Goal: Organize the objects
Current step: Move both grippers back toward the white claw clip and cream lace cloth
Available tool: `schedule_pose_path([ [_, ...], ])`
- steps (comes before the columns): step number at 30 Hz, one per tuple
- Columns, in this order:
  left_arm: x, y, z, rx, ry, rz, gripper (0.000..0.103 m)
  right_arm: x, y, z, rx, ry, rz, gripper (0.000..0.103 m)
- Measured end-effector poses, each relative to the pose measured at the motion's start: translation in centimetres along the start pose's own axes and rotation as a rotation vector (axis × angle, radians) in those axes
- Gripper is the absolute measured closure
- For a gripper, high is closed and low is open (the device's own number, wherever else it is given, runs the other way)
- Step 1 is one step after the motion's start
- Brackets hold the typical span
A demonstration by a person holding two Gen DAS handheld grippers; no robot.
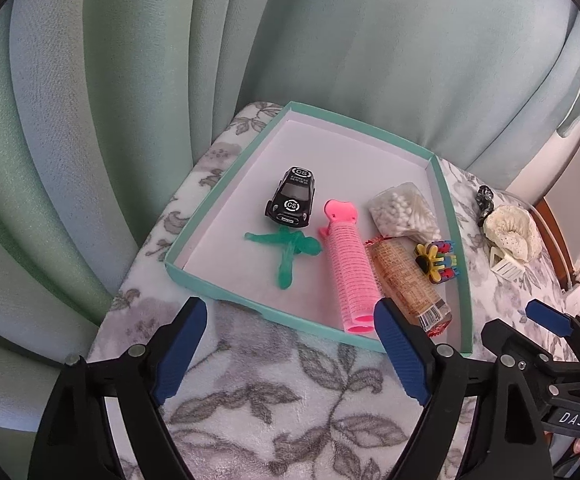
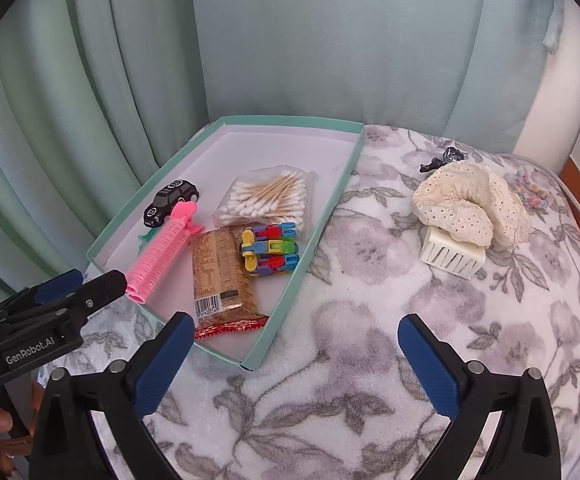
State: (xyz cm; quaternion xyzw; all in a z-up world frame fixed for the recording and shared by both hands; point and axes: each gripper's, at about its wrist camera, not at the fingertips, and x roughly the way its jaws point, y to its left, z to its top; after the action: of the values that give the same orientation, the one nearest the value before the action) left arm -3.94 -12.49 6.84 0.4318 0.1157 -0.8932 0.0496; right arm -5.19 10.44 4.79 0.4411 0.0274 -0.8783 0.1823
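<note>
Both tools gape empty, left tool (image 1: 290, 322) and right tool (image 2: 296, 338) just short of the tray (image 2: 322, 216); car (image 2: 171, 200) inside

toy car (image 1: 291, 197): 1 | pink hair roller (image 1: 348, 264): 1 | snack bar (image 1: 408, 278): 1 | cotton swab bag (image 1: 403, 210): 1 | tray (image 1: 225, 184): 1

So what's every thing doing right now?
Left gripper: open, empty.
Right gripper: open, empty.
Tray: on the blanket, holding things.
Toy car: in the tray, on its wheels.
Pink roller: lying flat in the tray.
Cotton swabs: bagged, in the tray.
Lace cloth: crumpled, outside the tray.
</note>
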Motion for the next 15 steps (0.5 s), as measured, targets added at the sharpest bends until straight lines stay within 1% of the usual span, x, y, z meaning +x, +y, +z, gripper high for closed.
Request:
schedule_pose_path([
  [4,-0.1,-0.1,-0.3,0.007,-0.004,0.016,0.016,-0.2,-0.2,-0.3,-0.004,-0.008,-0.007,0.000],
  [6,-0.2,-0.3,-0.4,0.012,-0.012,0.032,0.012,-0.3,-0.4,-0.4,-0.005,-0.013,-0.009,0.000],
  [7,-0.2,-0.4,-0.5,0.013,-0.013,0.037,0.004,-0.3,-0.5,-0.5,-0.005,-0.015,-0.009,0.000],
  [8,-0.2,-0.4,-0.5,0.014,-0.012,0.039,0.003,-0.3,-0.5,-0.5,-0.005,-0.015,-0.009,0.000],
  [15,-0.3,-0.9,-0.6,0.018,-0.011,0.044,0.003,-0.3,-1.3,-0.9,0.010,-0.011,-0.008,0.000],
])
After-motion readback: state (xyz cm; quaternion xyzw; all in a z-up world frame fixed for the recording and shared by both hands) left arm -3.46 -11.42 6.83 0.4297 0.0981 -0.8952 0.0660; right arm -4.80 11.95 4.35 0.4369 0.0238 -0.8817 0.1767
